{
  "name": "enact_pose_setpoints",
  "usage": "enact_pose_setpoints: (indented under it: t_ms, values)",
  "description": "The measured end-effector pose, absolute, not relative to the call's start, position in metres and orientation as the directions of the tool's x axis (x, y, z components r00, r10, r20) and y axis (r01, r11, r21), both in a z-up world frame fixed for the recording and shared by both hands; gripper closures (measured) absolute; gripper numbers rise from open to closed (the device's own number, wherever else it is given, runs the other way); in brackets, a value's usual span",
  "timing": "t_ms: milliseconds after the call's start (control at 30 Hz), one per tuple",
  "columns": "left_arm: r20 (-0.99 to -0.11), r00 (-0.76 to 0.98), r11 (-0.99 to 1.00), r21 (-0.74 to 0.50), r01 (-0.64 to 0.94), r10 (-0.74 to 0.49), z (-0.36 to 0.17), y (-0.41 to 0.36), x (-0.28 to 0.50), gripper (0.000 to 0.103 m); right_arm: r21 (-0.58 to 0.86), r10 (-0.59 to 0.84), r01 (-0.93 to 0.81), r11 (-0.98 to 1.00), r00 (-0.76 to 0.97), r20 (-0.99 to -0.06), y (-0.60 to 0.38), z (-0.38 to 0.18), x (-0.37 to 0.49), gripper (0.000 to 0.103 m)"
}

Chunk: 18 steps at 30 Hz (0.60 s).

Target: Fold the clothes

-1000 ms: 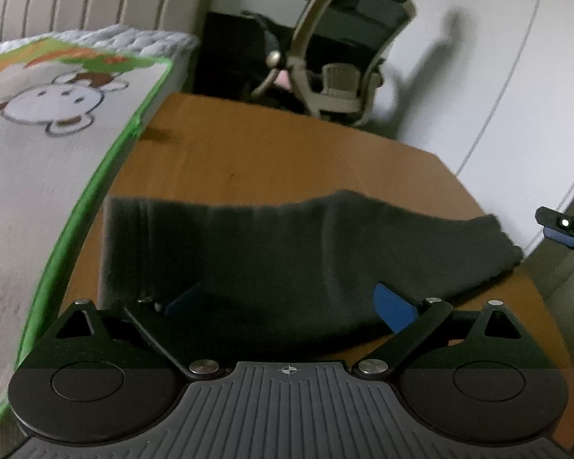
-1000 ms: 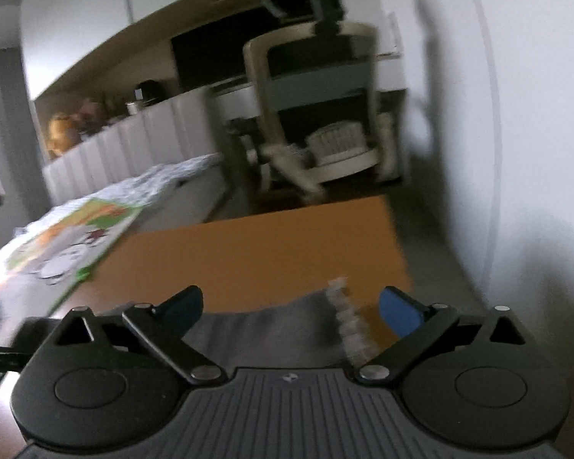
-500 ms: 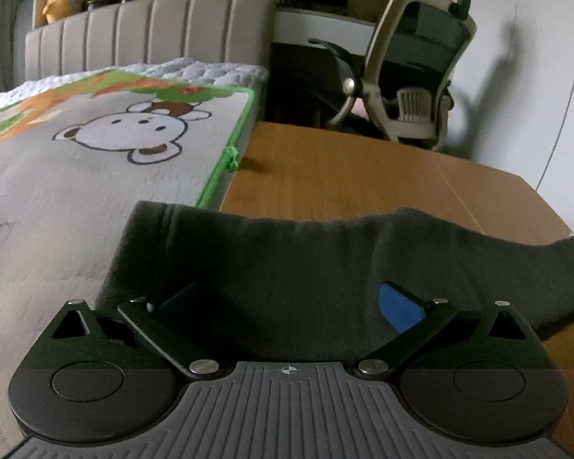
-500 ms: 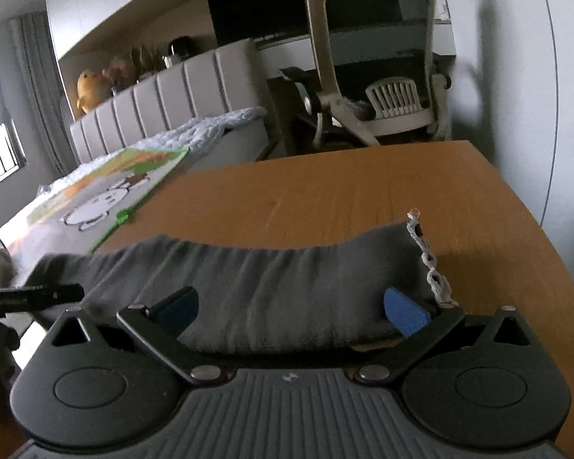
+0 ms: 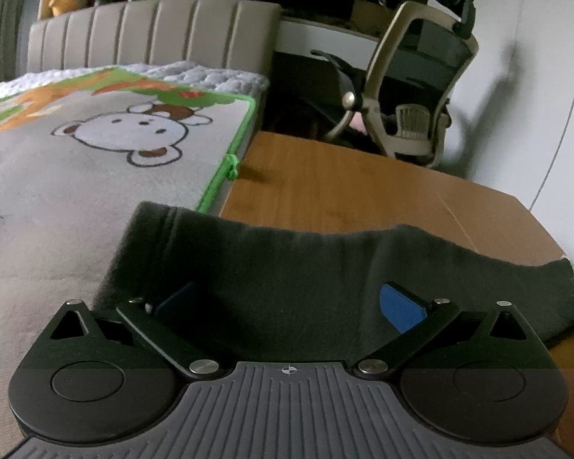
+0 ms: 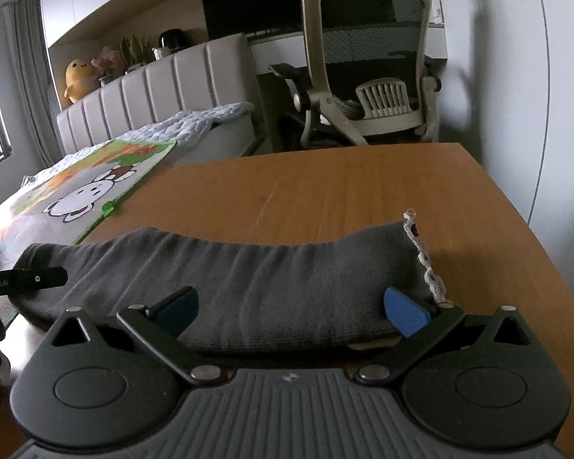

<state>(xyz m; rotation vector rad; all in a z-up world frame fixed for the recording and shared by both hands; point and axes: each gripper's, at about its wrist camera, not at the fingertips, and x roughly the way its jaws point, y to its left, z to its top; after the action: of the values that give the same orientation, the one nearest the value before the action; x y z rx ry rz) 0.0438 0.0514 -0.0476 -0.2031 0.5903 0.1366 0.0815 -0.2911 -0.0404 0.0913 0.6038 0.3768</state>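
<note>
Clearly soft and light, the dark grey knit garment (image 6: 271, 279) lies as a long band across the near edge of the wooden table (image 6: 363, 191), its left end overhanging onto the cartoon-print blanket (image 5: 76, 176) of the bed beside the table. It sags in the middle and wrinkles along its length — a limp, stretchy fabric that will drape and slump rather than hold a crease, and it looks grippy enough not to slide from the pads. Whether the band is one layer or already doubled over I cannot tell.

Both tools sit low at the cloth's near edge. The left gripper (image 5: 287, 302) has its jaws spread wide over the left part, blue pads apart with fabric between but not pinched. The right gripper (image 6: 291, 308) is likewise released, spread across the right part, just inside the white crocheted trim (image 6: 424, 260) at the end.

Good holds, I judge, are the two near corners or the ends — pinching mid-span would only bunch it.

Little obstructs: the tabletop beyond is bare wood, and an office chair (image 6: 371, 76) stands well behind. The blanket's green edge (image 5: 225, 179) under the left end could snag or drag along.
</note>
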Motion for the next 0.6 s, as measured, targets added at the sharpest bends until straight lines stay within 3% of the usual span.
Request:
enact_pose_setpoints:
  t_ms: [300, 600]
  values:
    - [-0.511, 0.843, 0.962, -0.272, 0.028, -0.169, -0.031, -0.007, 0.034, 0.000, 0.165, 0.339, -0.299, 0.940, 0.763, -0.550, -0.285, -0.040, 0.084, 0.000]
    - [-0.577, 0.806, 0.984, -0.177, 0.031, -0.129, -0.054, -0.038, 0.042, 0.000, 0.203, 0.370, -0.310, 0.929, 0.751, -0.547, -0.293, -0.040, 0.086, 0.000]
